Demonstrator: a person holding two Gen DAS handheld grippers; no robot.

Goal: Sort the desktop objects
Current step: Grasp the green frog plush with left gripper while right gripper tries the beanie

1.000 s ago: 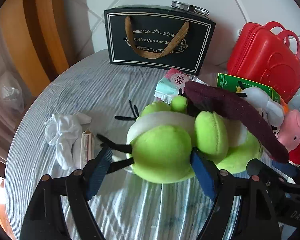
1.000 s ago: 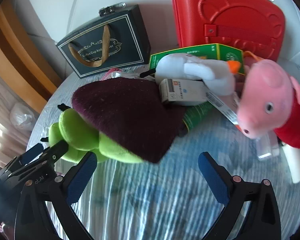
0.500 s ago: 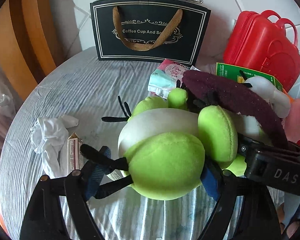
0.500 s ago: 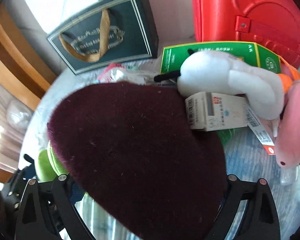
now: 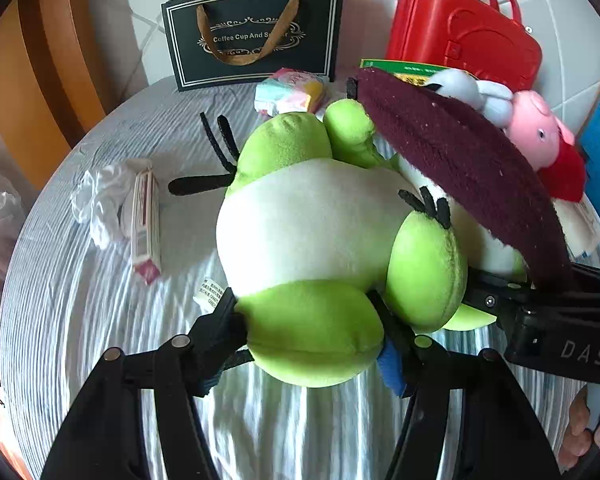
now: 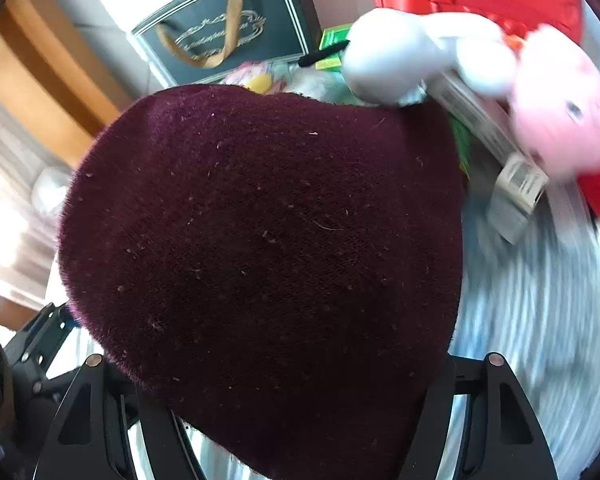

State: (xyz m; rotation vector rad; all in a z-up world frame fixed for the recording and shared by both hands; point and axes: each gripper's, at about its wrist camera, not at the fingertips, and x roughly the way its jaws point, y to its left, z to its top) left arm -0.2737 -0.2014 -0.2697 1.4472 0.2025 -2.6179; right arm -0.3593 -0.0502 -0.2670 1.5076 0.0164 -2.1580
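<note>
**Both grippers closing on soft things on the round table**

I see my left gripper (image 5: 308,336) angled steeply down, its jaws closing on the green plush frog (image 5: 320,240), pads already denting the frog's near green end. The frog lies on the striped tablecloth (image 5: 80,300). To its right, my right gripper (image 6: 276,392) also tilts down, jaws closing around the maroon knit hat (image 6: 260,248); the hat hides its pads, so I cannot tell its grip.

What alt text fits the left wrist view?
The left hand-held gripper is closing on a green and white plush toy lying on a striped tablecloth. A maroon knit hat lies across the toy.
</note>
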